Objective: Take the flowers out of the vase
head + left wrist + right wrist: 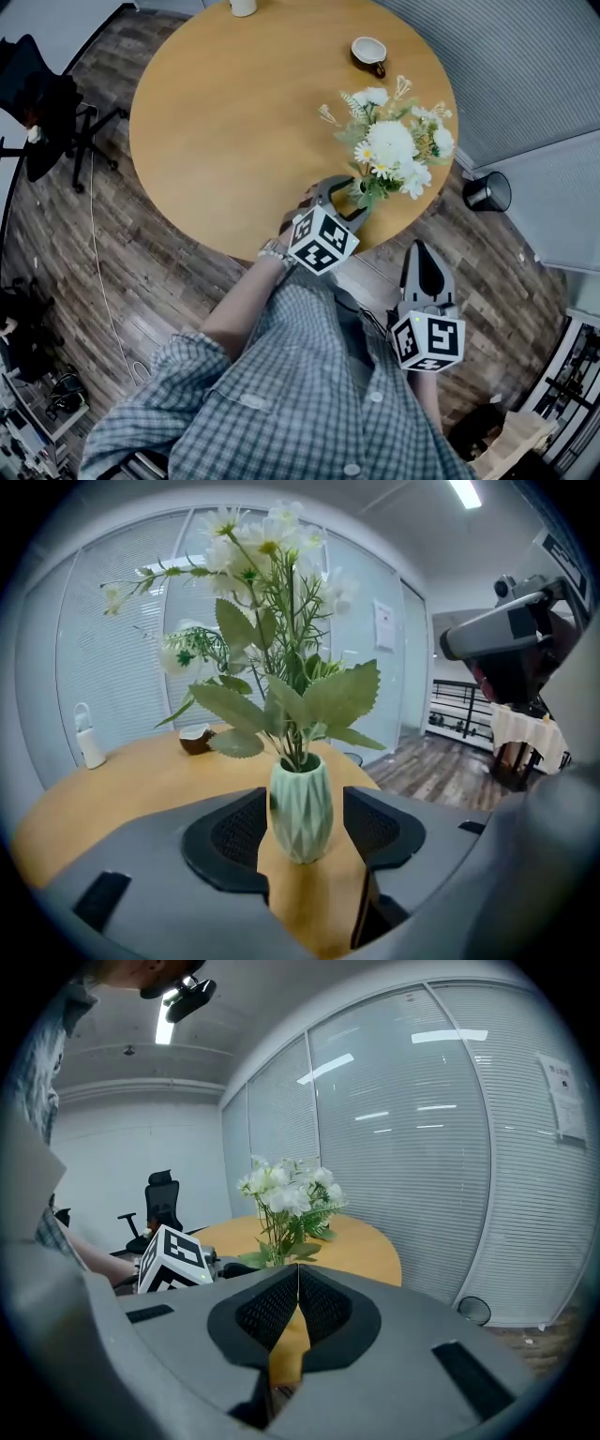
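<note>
Left gripper spread wide, one pad on each side of the pale green vase, not pinching it. Flowers stand in the vase, right of centre on the round table. Right gripper pressed together, empty, lower right of head view.
</note>
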Demonstrator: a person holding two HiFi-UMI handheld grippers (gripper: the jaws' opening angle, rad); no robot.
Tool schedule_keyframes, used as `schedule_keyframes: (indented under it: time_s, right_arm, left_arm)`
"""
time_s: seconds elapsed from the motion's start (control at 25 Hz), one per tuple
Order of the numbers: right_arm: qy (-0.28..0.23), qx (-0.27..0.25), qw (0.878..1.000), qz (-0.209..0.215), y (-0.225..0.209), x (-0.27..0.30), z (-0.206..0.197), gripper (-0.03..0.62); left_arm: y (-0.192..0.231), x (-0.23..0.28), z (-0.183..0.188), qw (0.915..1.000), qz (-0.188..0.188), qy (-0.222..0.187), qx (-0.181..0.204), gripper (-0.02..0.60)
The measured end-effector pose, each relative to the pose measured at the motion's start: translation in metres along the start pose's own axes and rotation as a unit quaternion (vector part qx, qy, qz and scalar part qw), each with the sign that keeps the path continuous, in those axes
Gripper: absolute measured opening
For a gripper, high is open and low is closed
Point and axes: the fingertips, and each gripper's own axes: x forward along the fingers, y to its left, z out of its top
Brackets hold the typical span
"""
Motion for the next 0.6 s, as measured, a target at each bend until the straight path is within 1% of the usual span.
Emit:
schedule_keyframes:
  time_s: [0.16,0.24,0.32,0.44,0.6]
  right_arm:
    - [0.014,-0.001,1.0,0.01,-0.007,0.007,-0.01,0.011]
    - [0.02,-0.003,1.0,0.018,-0.009,0.011,-0.014,0.011]
    - [0.025,-0.004,0.999,0.028,-0.009,0.017,-0.016,0.011]
    - [0.026,-0.001,0.999,0.043,-0.007,0.026,-0.017,0.011]
    - [0.023,0.0,0.998,0.051,-0.006,0.039,-0.014,0.012]
  left_arm:
    - [0.0,0.005,-0.001,0.9998,0.011,-0.002,-0.016,0.253]
    - [0.003,0.005,-0.001,0.9997,0.021,0.0,-0.012,0.219]
    - [0.003,0.006,0.0,0.9997,0.025,0.002,-0.007,0.218]
    - [0.003,0.006,0.0,0.9995,0.031,0.002,-0.011,0.216]
    - [0.001,0.006,0.0,0.999,0.042,0.002,-0.015,0.216]
